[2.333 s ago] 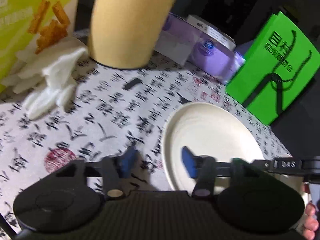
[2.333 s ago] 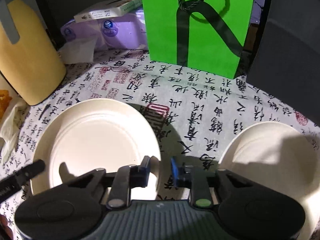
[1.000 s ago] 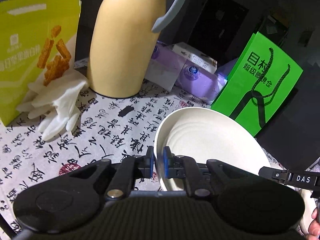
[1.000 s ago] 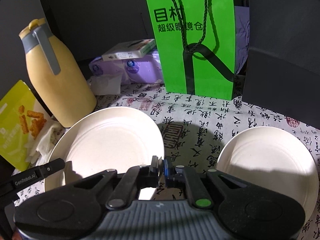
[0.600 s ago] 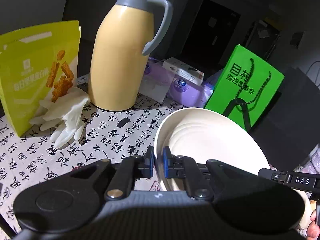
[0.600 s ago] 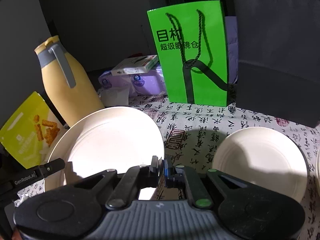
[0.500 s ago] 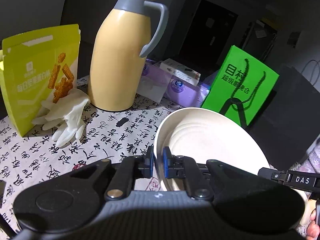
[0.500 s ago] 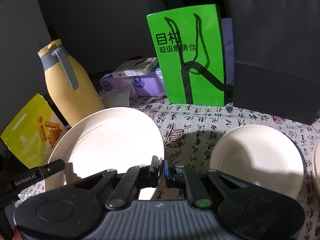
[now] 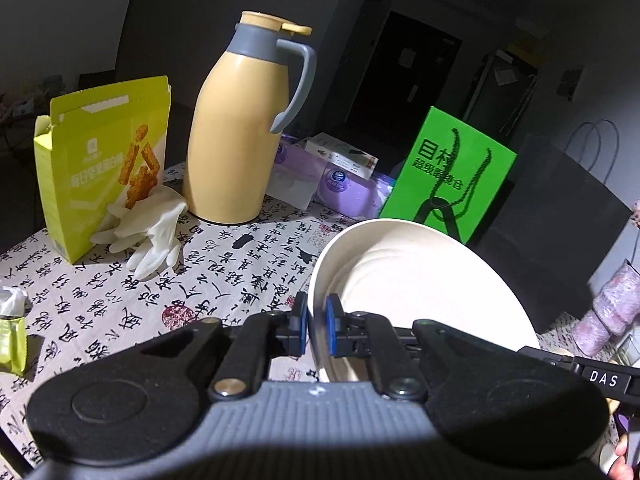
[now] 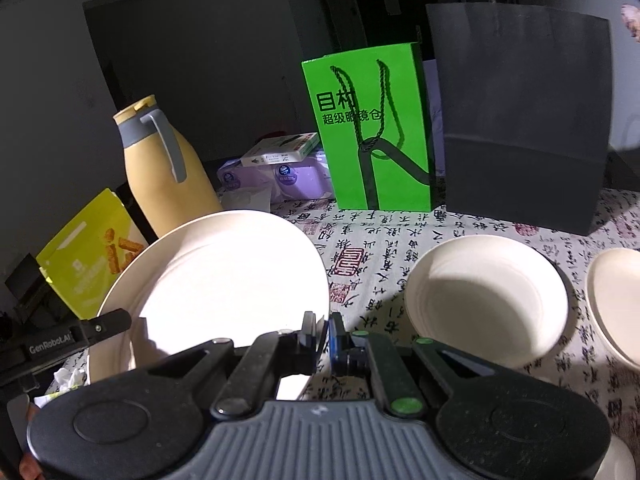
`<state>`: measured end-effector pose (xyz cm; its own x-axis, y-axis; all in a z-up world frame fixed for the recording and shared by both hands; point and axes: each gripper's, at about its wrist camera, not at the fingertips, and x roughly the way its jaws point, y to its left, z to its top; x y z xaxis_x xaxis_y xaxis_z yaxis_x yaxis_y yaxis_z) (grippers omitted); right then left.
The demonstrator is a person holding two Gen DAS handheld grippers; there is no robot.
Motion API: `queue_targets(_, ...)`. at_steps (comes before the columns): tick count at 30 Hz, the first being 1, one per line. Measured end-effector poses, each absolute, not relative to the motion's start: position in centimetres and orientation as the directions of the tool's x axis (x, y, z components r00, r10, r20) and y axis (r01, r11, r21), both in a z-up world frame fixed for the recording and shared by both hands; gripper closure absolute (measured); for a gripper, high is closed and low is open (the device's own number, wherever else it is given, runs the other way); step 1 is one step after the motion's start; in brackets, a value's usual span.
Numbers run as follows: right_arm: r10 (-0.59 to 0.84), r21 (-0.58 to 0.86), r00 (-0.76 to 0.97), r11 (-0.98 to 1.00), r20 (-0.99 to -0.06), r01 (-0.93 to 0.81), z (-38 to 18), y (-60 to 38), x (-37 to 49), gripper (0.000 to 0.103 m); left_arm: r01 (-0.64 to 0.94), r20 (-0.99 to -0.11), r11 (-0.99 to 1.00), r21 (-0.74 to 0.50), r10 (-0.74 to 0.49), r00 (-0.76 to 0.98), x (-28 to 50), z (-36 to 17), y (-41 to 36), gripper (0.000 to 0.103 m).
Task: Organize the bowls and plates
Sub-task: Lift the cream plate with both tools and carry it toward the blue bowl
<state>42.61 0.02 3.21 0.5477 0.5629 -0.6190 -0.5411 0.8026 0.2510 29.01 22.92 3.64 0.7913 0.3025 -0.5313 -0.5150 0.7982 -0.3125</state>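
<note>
Plate [image 9: 420,280]: we held the large cream plate by its rim from both sides, lifted clear of the tablecloth [image 9: 120,300] and tilted.
Left gripper [image 9: 317,320]: its blue pads were clamped tight on the plate's near-left edge.
Right gripper [image 10: 323,330]: its jaws were pinched on the opposite edge of the same plate [image 10: 224,280].
Change since earlier: a couple of seconds before, both pairs of jaws stood open around the rim while the plate lay flat on the cloth; a second before, they had already closed on it. Since then we raised the plate higher, so more of the room, the whole yellow jug [image 9: 240,140] and the black bag [image 10: 520,120] came into sight.
Other dishes: a cream bowl [image 10: 486,300] sat on the cloth to the right of the lifted plate, with another cream dish [image 10: 616,304] at the right edge, just beside it.
Writing, bag: the green paper bag [image 10: 372,132] carried "目村" with a smaller line of characters below.
Writing, grippers: "DAS" showed on a bar in the left view, "GenRobot.AI" on a bar in the right view.
Writing, cloth: black calligraphy and red seals covered the tablecloth.
Snack box [image 9: 104,172]: its small print was too fine for us to read; white gloves [image 9: 148,228] lay against it.
</note>
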Motion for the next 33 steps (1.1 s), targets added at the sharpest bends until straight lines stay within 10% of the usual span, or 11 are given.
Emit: queue_targets(33, 0.531, 0.269, 0.688, 0.846, -0.495, -0.46, 4.7, -14.4, 26.1, 0.097, -0.388, -0.46, 0.868, -0.311, 0.22, 0.86, 16.2, 5.7, 11.0, 0.094)
